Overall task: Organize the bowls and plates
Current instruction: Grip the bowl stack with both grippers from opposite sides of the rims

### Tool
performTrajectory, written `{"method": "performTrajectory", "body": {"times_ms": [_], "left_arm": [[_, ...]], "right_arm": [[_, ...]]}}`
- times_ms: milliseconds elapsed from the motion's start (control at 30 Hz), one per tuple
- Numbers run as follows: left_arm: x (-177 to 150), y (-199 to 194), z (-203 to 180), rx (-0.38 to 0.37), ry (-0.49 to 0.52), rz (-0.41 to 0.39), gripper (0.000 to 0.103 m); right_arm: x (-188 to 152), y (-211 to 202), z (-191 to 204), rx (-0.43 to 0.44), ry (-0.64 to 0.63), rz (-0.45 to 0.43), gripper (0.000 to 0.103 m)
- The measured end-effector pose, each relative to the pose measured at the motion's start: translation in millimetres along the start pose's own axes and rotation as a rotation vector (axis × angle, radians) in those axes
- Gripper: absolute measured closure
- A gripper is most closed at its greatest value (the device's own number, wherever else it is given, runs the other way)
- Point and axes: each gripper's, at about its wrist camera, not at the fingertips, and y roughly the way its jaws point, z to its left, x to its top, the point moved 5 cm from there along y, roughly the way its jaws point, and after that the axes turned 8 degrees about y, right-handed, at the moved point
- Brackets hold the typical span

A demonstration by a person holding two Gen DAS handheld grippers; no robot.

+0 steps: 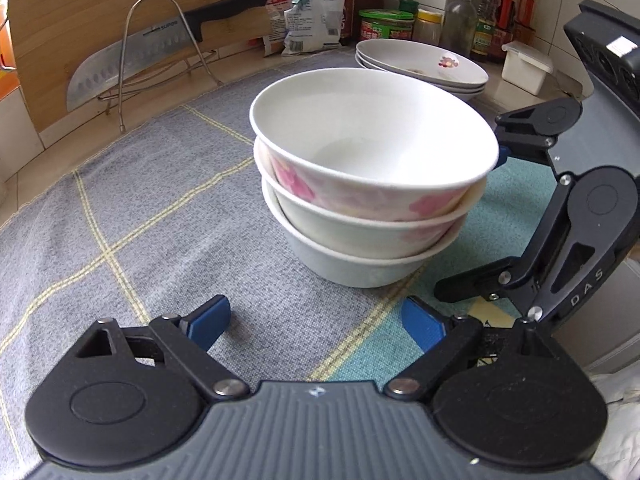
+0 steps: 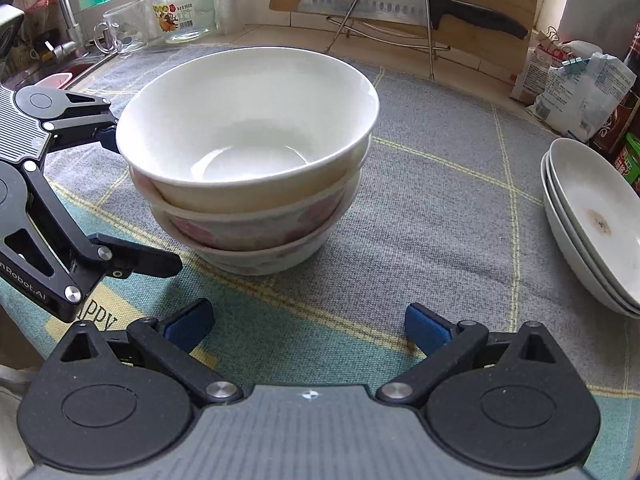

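Well, there they are on the grey checked cloth [image 1: 120,208]: three bowls nested in a stack [image 1: 372,184], the top bowl [image 2: 248,128] plain white inside and sitting a bit crooked, tipped on the one below, which has pink flowers on its wall. The bottom bowl rests flat on the cloth near where the grey gives way to a teal patch. Both claws are spread wide with nothing caught between the blue pads. The left gripper [image 1: 316,320] hangs just short of the stack, its fingers aimed down at the cloth in front of the bottom bowl, touching nothing. The right gripper [image 2: 308,328] is likewise held apart from the stack, pads bare, cloth showing between them. Seen from the left side, the right one's far blue pad sits right at the rim of the top bowl, so close I cannot say whether it touches; seen from the right side, the left one's pad is equally close to the opposite rim. Off by the wall there is a stack of shallow white plates [image 1: 424,64], well apart from the bowls, with jars and bottles behind them. A big knife [image 1: 152,56] lies across a wire rack against a wooden cutting board [image 1: 80,8] at the back.
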Motion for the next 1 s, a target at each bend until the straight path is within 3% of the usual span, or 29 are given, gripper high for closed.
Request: {"method": "performTrajectory", "body": {"times_ms": [233,467,533,767,1000], "left_arm": [[2,7,1,-0.057,0.097,-0.047,0.004],[7,9,0,-0.093,0.141,-0.071,0.01],[11,8,-1,-0.092,0.16,-0.075,0.016],[17,4,-6,-0.112,0.246,-0.075,0.022],[21,2,-4,-0.155,0.311,-0.05,0.023]], "right_arm": [[1,1,1,0.011,-0.023,0.0,0.0],[1,0,-4,0.073,-0.098,-0.034,0.0],[5,2,-6,0.098,-0.136,-0.022,0.0],[20,-3,-3,0.212,-0.354,-0.019,0.0],[38,-1,1,0.293,-0.486,-0.025,0.004]]}}
